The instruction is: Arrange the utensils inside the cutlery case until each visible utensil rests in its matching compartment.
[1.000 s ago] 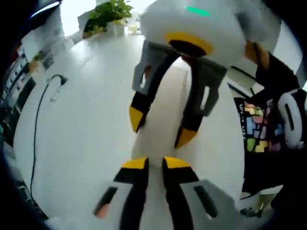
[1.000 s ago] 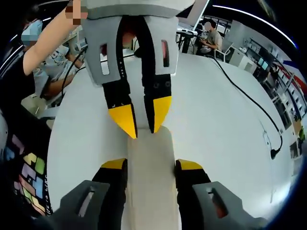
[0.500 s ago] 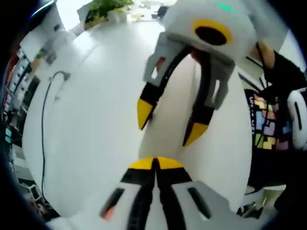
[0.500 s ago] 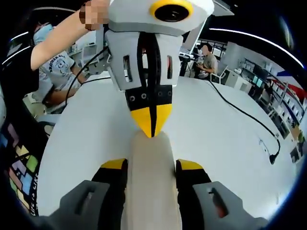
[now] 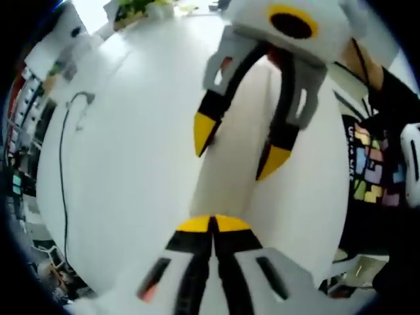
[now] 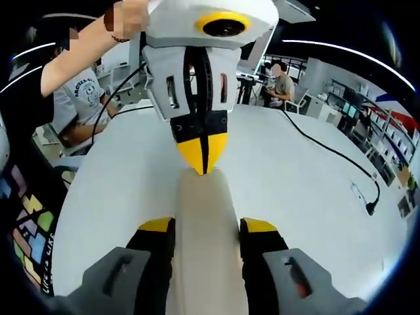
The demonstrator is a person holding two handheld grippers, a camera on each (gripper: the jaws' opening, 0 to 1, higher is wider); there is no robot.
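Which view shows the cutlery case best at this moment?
The right gripper view: the cream cutlery case runs lengthwise between the right gripper fingers to the left gripper, whose fingers are closed at its far end. In the left gripper view, the case looks paler and blurred.

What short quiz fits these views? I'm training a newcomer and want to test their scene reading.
1. True or false: the left gripper has its jaws spread wide.
2. What sits between the right gripper jaws? A) plant B) case C) cable
3. Fill in: the cable lies on the ___ table.

Key: 1 false, the jaws are shut at the case's far end. 2 B. 3 white.
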